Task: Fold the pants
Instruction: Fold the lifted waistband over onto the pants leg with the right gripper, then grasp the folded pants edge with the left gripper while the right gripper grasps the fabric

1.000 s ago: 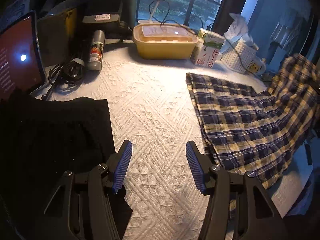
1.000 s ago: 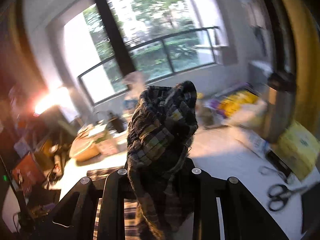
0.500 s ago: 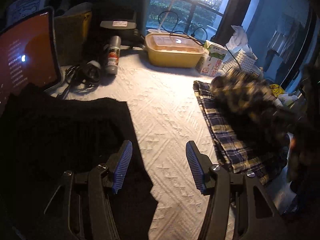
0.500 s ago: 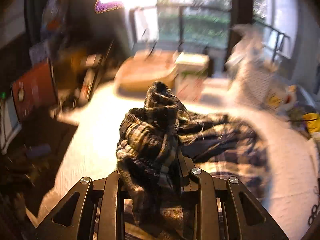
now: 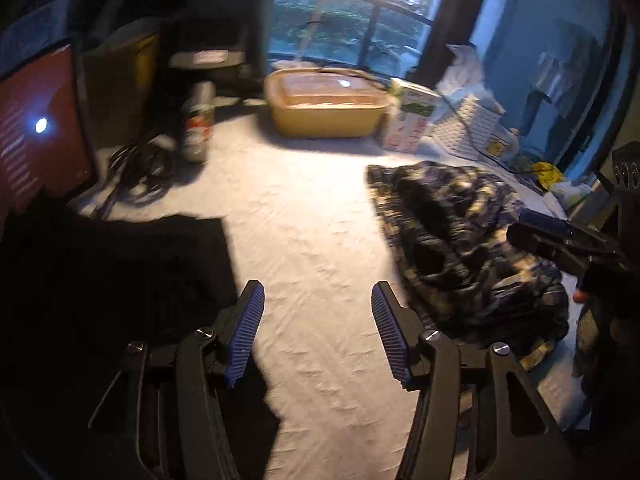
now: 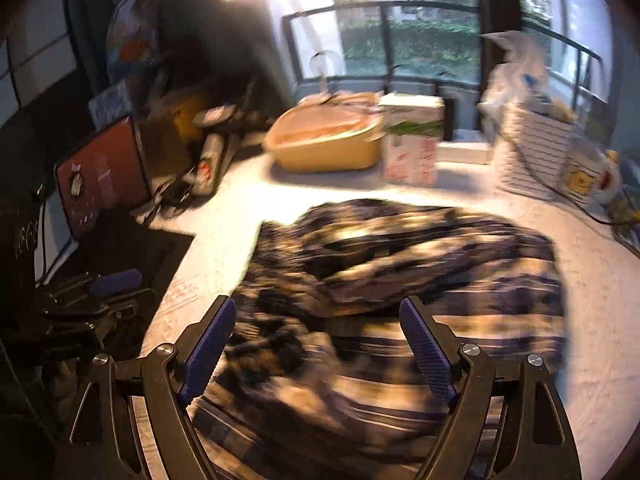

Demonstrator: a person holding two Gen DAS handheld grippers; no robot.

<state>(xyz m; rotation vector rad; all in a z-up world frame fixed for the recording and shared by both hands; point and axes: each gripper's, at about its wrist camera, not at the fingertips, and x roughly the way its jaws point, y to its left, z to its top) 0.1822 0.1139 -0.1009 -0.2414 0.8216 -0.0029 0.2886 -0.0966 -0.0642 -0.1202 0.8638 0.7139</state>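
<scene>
Lying rumpled on the bumpy white tablecloth (image 6: 600, 300), the soft checked pants (image 6: 420, 248) look blurry, maybe half folded. The right gripper (image 6: 318, 344) is opening wide just above them, holding nothing. The left gripper (image 5: 318, 328) hangs half open, empty, beside them.

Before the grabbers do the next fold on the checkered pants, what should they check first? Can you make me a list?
1. Right gripper let go: ok, its jaws are opening and the pads press on nothing.
2. Checkered pants lying on the white tablecloth: ok.
3. Pants flat and smooth: not ok, the top layer looks bunched and lumpy.
4. Left gripper free to help: ok, open with only tablecloth between its fingers.
5. Black cloth apart from the pants: ok, bare tablecloth lies between them.
6. Edges lined up: cannot tell, the picture is blurred.
</scene>
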